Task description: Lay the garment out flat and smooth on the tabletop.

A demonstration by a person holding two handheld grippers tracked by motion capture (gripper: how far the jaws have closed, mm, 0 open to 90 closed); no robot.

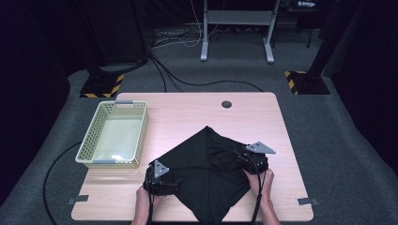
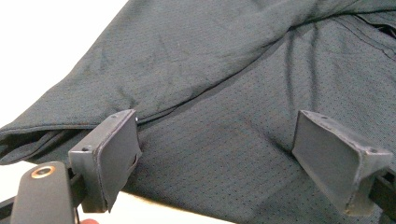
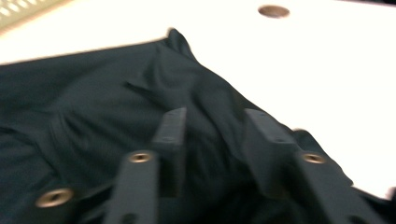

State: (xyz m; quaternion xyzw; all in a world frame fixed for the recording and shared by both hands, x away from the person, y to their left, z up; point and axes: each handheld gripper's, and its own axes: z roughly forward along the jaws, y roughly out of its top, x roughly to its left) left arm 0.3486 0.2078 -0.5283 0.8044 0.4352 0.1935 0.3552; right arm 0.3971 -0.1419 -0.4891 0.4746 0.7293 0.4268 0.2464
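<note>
Lying on the near half of the wooden worktop (image 1: 178,112) is a black cloth (image 1: 206,173), spread out like a diamond with one corner pointing away from the person. It looks like a piece of sports clothing with tiny holes in the fabric, and part of it is folded over itself with a few wrinkles. Its near corner reaches the front edge of the worktop.

The left gripper (image 1: 162,180) sits at the left corner of the cloth, held by the person's left hand (image 1: 143,199). In the left gripper view its fingers (image 2: 114,154) are spread wide apart, with the cloth lying flat between them and a folded edge running just past the left finger. They are not pinching anything.

The right gripper (image 1: 251,161) sits at the right side of the cloth, held by the right hand (image 1: 263,185). In the right gripper view, which is blurry, its fingers (image 3: 170,135) have a gap between them and hang just over a bunched-up part of the cloth. I cannot tell if they touch it.

A pale green basket (image 1: 114,135) with holes in its walls stands on the left side of the worktop, well apart from the cloth. A small round hole (image 1: 226,104) is in the worktop near the far edge.
</note>
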